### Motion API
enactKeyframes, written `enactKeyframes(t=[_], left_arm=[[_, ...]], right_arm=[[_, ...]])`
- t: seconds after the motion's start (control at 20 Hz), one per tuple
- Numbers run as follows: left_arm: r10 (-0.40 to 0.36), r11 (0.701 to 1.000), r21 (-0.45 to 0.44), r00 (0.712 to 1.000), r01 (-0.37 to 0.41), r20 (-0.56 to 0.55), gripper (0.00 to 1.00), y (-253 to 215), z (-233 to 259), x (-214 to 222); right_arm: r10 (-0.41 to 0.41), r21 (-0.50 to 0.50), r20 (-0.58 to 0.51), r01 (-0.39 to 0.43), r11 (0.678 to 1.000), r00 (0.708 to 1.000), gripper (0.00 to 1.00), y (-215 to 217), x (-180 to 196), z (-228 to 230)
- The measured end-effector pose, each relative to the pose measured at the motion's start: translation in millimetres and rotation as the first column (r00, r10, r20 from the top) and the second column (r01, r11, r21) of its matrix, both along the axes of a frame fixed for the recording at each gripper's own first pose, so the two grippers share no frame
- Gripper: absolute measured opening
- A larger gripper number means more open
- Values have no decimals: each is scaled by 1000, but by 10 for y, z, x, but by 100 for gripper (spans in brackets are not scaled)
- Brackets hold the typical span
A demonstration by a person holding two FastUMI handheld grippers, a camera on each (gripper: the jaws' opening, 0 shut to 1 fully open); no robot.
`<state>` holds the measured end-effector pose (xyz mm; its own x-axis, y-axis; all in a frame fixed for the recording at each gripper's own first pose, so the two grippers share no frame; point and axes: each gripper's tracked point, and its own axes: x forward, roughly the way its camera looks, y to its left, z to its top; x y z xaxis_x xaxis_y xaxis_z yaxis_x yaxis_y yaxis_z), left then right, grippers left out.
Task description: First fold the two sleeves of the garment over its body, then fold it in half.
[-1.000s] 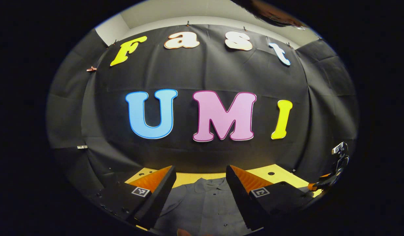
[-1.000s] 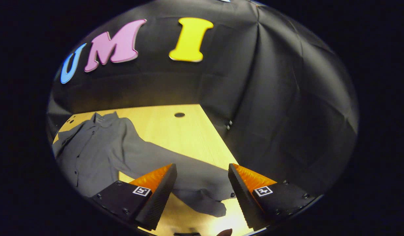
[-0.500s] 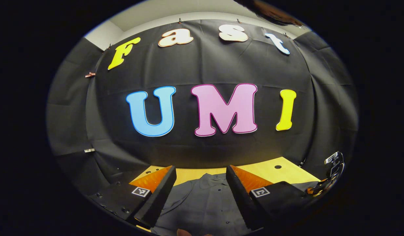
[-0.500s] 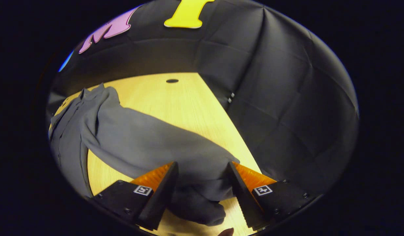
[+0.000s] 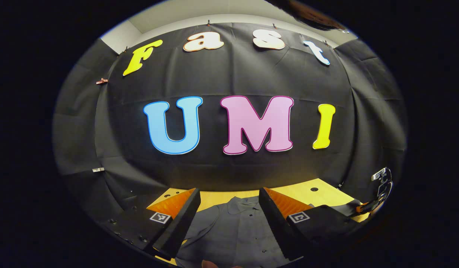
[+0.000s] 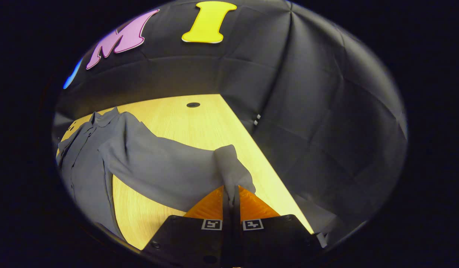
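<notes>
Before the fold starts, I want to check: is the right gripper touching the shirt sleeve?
Touching. In the right gripper view the right gripper is shut on the sleeve; grey cloth is pinched between both fingers.

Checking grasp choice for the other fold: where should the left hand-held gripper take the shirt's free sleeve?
By the cuff end, from the table's outer side, fingers flat. The shirt lies flat, buttons up; the left hand-held gripper hangs open above it. That sleeve's cuff is hidden.

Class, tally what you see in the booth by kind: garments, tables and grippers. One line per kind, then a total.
Garments: 1, the grey shirt
Tables: 1, the wooden table
Grippers: 2, the left gripper and the right gripper
Total: 4
</notes>
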<state>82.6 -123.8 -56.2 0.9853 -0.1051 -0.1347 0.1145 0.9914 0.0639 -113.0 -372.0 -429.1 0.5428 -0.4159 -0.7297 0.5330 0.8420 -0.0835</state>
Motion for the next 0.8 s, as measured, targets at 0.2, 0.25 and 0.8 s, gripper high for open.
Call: enactKeyframes(t=[0.2, 0.25, 0.8], left_arm=[[-59, 998, -15, 998, 59, 11, 98, 293, 44, -22], [-73, 997, -18, 997, 73, 10, 99, 385, 37, -30], [-77, 996, -34, 997, 78, 19, 99, 1557, -57, -49]], right_arm=[[-63, -105, 24, 65, 992, 998, 5, 105, -234, 479], [-73, -127, 29, 76, 989, 997, 5, 174, -280, 599], [-53, -169, 219, 91, 981, 974, 5, 1548, 191, 1819]])
